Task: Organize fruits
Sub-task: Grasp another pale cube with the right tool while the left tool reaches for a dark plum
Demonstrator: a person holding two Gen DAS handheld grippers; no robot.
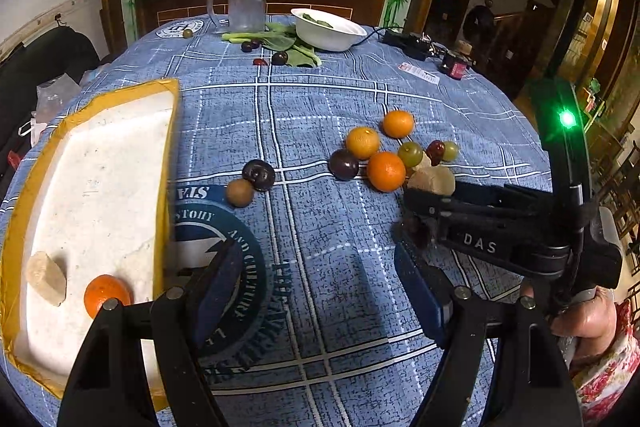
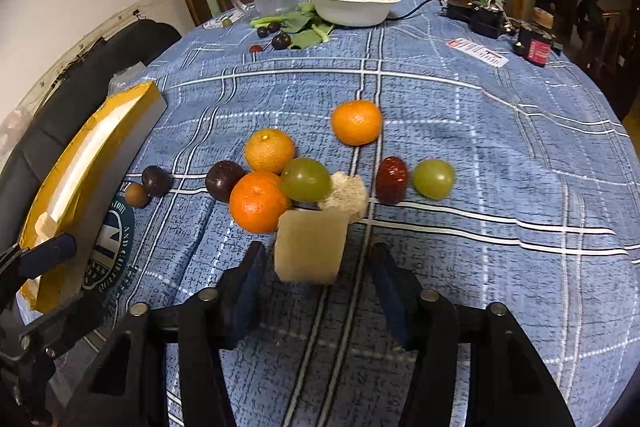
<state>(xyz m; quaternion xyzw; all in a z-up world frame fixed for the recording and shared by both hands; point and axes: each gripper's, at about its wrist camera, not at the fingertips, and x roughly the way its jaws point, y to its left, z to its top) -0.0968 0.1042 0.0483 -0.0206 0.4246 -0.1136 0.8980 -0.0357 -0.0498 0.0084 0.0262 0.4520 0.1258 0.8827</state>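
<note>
A loose cluster of fruit lies near the middle of the bench [image 2: 480,131], on its blue plaid cloth: three oranges [image 2: 259,201], two green grapes [image 2: 306,179], a red date [image 2: 391,180], a dark plum [image 2: 224,179], and two pale cut chunks, the nearer one [image 2: 310,246] blocky and waxy, the other [image 2: 347,195] rough-surfaced behind it. The front orange, the near grape and the plum touch one another. Off to the left sit a second plum [image 2: 157,180] and a small brown fruit [image 2: 137,195], just beside each other.

At the bench's left edge is a white foam tray [image 1: 100,187] rimmed in yellow tape, holding one orange [image 1: 105,294] and a pale chunk [image 1: 46,279] at its near end.

The right gripper [image 2: 316,291] is low over the cloth, its fingers [image 2: 246,287] spread wide, the blocky chunk just ahead between the tips and touching neither. The left gripper [image 1: 320,291] hovers beside the tray's near corner, fingers [image 1: 218,291] likewise apart and holding nothing. A hand [image 1: 580,315] in a floral sleeve grips the right tool's handle.
</note>
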